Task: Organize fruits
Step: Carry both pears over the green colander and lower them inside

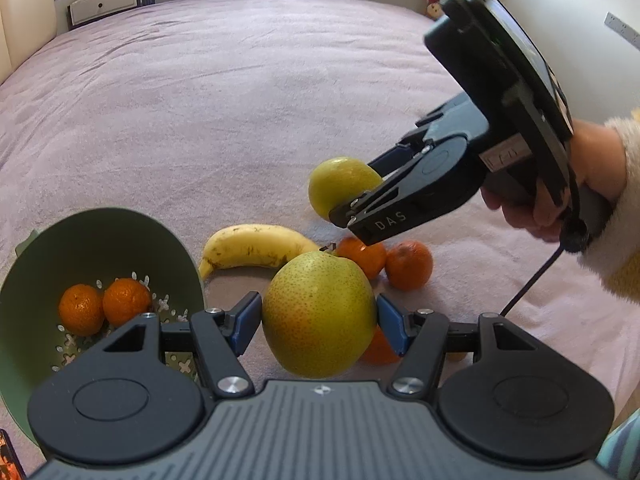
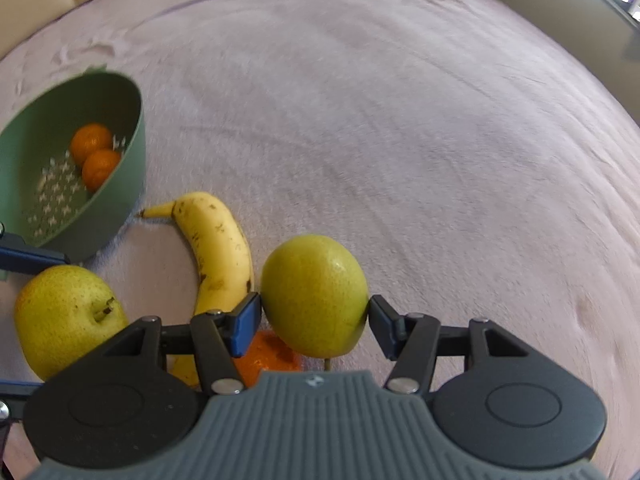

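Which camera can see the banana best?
The right wrist view: the banana shows from its stem tip down its curve, with only the lower end hidden behind the right gripper. In the left wrist view the banana lies farther off, one end hidden behind the big pear.

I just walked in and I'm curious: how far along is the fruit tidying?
About partway. Done: two mandarins lie in the green colander. In hand: the left gripper holds a large pear, and the right gripper holds a smaller green fruit off the blanket. Left: the banana and at least three loose mandarins remain on the blanket.
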`<state>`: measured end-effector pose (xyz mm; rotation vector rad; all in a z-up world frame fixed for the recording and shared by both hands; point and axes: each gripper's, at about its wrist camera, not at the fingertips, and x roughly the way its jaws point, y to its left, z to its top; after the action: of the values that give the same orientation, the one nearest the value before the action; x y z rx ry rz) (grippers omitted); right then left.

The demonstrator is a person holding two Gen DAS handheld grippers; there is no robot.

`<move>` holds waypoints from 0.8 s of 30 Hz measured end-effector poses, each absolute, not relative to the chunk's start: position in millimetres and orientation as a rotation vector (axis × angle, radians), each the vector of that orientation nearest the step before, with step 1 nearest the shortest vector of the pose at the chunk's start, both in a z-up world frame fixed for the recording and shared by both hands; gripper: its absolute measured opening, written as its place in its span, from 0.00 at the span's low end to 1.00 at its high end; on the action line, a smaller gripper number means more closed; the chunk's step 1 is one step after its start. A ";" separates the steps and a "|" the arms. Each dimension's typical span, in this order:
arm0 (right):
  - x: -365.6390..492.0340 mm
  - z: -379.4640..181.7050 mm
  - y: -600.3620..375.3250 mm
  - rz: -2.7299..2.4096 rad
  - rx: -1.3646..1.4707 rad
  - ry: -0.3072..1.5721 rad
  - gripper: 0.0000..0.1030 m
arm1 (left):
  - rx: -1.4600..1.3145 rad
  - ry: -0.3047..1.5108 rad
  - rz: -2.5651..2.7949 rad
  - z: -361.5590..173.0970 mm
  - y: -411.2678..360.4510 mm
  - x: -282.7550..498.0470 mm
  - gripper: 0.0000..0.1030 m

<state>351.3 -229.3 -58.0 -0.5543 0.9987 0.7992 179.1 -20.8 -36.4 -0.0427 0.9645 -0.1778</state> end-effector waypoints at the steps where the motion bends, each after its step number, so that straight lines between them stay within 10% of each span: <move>1: 348.7 -55.2 -231.1 0.787 -0.544 0.992 0.55 | -0.046 0.957 -0.182 -33.6 -20.6 178.1 0.70; 24: 266.3 17.4 -211.4 0.820 -0.485 0.902 0.52 | -0.084 0.850 -0.111 38.1 29.3 146.5 0.70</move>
<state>266.3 -211.4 17.4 -0.4851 0.9018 0.8195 146.5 29.3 38.1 -0.0837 0.8498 -0.1107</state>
